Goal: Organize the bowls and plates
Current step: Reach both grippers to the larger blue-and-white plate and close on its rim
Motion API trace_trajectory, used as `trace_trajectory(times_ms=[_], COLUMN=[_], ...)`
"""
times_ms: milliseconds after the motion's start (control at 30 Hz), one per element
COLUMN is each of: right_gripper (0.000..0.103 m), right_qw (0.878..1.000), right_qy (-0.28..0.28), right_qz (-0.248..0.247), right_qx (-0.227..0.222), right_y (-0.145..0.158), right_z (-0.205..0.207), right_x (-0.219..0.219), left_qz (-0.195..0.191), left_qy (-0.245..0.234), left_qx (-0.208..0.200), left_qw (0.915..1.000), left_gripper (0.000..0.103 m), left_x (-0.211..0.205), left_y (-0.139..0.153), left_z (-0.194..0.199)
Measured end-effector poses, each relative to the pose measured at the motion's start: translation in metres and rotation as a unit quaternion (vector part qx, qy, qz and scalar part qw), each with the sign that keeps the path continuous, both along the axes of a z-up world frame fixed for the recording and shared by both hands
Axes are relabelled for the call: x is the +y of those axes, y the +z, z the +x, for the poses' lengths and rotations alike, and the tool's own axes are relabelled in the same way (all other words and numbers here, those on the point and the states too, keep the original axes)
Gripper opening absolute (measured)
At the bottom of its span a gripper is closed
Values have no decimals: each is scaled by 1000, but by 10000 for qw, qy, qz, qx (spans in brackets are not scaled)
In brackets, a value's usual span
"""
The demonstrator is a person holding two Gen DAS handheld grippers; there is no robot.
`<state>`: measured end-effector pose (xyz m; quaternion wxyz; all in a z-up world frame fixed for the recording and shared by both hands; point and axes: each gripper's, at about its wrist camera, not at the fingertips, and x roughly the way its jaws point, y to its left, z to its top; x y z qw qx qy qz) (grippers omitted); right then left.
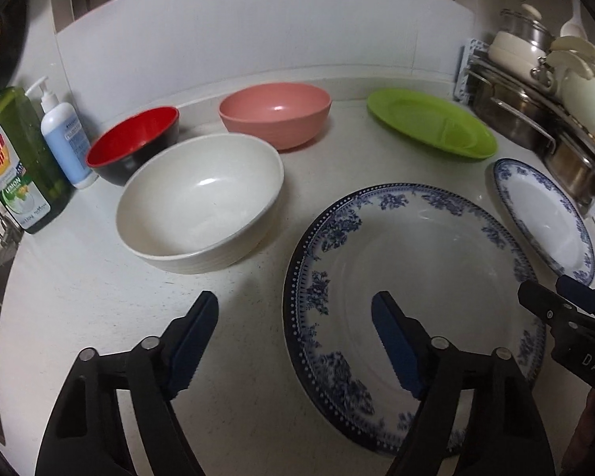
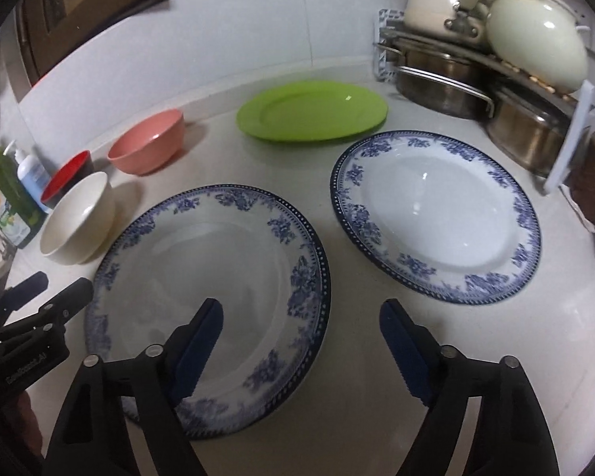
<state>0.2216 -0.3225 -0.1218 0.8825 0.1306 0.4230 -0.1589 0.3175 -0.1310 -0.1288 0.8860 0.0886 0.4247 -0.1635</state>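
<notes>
White kitchen table point(image 1: 79, 317), tiled wall behind; pot rack point(image 2: 496, 91) in the far right corner, soap bottles point(image 1: 16, 158) at the left edge.

Bowls, three, grouped far left: white bowl point(image 1: 198, 202) nearest, red bowl point(image 1: 133, 142) and pink bowl point(image 1: 275, 113) behind it.

Plates, three: green plate point(image 2: 313, 113) by the back edge; two blue-patterned, the near plate point(image 2: 202, 285) at the front middle, the second plate point(image 2: 436, 218) just beside it to the right, apart.

Left gripper point(image 1: 297, 341): jaws partly open, empty, straddling the near plate's left rim. Right gripper point(image 2: 301, 349): jaws partly open, empty, straddling its right rim.

Handling, judged: blue plates look ceramic, stiff, weighty, glazed and slippery, breakable; take at the rim, both sides. Green plate and pink bowl look plastic, light.
</notes>
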Motion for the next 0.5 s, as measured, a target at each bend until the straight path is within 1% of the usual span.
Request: trace_trajectory(times_ms=[167, 333, 500], right_gripper=[68, 57, 48], right_qw=[9999, 9997, 9995], right_qy=[28, 59, 105], right_qz=[150, 202, 228], right_qx=[79, 160, 213], right_y=[-12, -17, -20], right_z=[12, 16, 19], right_x=[-7, -9, -10], left_qz=[-19, -60, -154], left_qy=[10, -41, -132], left_qx=[151, 302, 503], left_qw=[9999, 9995, 9985], left_gripper=[71, 61, 46], left_x=[-3, -4, -6], left_y=[-9, -13, -17], left_z=[4, 9, 12])
